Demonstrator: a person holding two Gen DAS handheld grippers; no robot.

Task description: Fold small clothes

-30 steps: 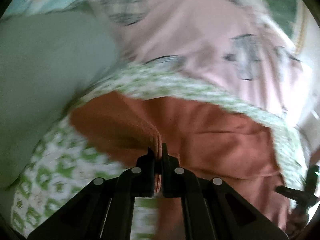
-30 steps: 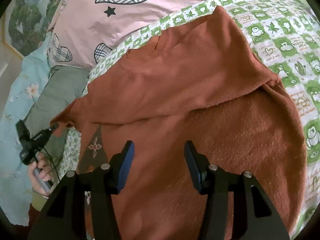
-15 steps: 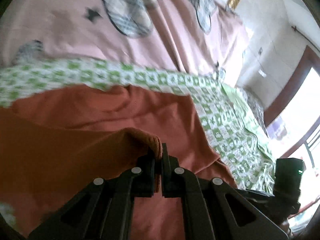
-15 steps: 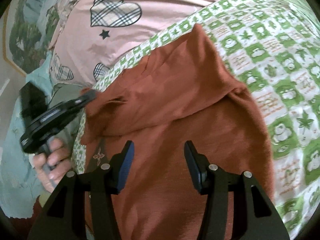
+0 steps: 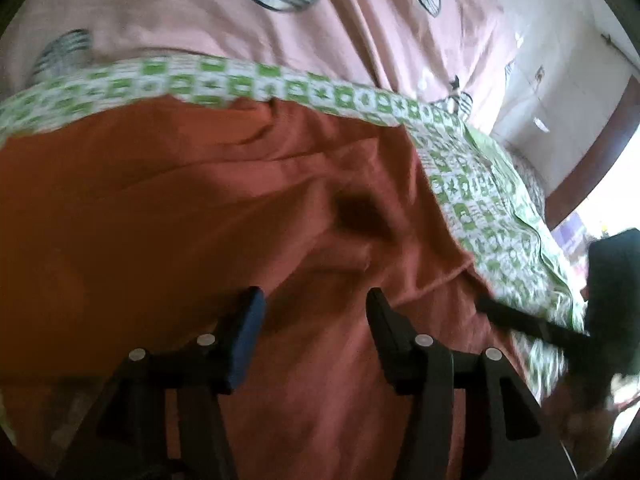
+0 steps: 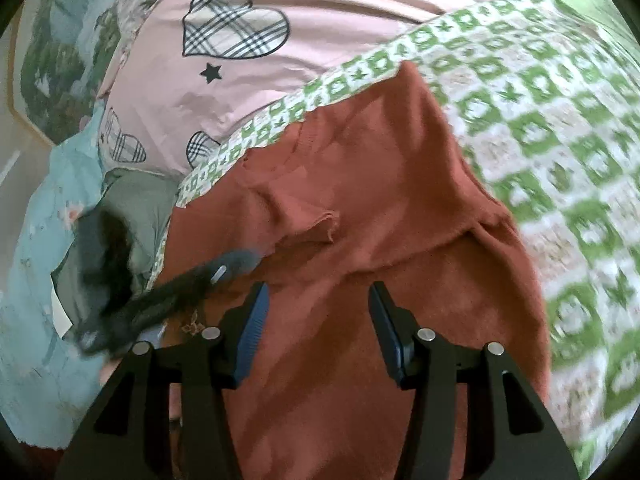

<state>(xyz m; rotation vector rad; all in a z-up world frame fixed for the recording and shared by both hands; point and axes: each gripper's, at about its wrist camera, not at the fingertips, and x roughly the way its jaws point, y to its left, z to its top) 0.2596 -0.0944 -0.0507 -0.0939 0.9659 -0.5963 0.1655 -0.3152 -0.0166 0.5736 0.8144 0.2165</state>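
Left wrist view shows my left gripper (image 5: 316, 312) over the rust-red garment (image 5: 180, 220), its fingers (image 5: 248, 320) having just been opening, with nothing pinched between them now; the cloth lies loose underneath. The garment is spread on the green-checked sheet (image 5: 472, 192) of the bed, with a pink duvet (image 5: 240, 32) beyond it. In the right wrist view my right gripper (image 6: 316, 312) also hangs released above the same garment (image 6: 360, 200), where one flap is already laid across the body. The left gripper (image 6: 168, 296) is a blur at its edge. I judge the fold just dropped, so the good move is to back the left gripper off without snagging the cloth, then check that the folded edge lies straight before picking the next corner. I would pinch only the top layer there and keep the pull low, so the layers underneath do not shift.
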